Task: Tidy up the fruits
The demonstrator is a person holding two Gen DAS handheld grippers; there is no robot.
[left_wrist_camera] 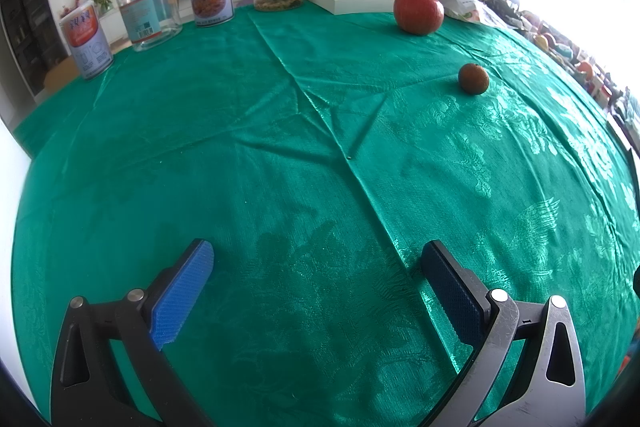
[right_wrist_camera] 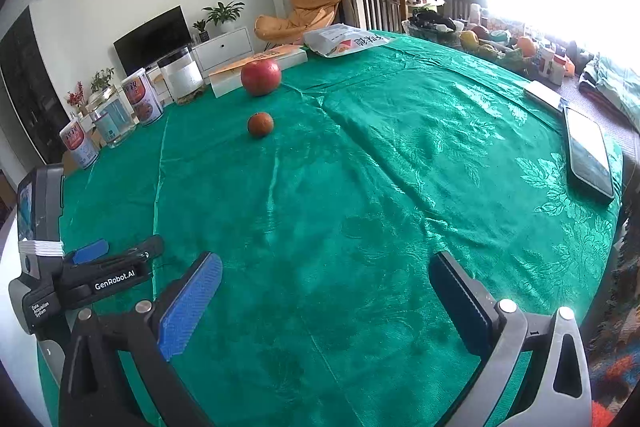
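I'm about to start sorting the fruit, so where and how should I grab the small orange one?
Grip the small orange fruit across its widest middle, coming from the near side with the open right gripper. It is round, sits alone on the green cloth, apart from the red apple, so both flanks look free.

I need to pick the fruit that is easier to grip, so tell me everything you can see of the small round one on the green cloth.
The small fruit is a dull orange-brown ball, likely a tangerine, with a matt, darker, slightly rough-looking skin. It looks whole. It rests directly on the green tablecloth, alone, touching nothing else. The larger red fruit sits apart, farther back near the white book. In the right wrist view the small fruit shows an orange side. Both grippers are open and well short of it.
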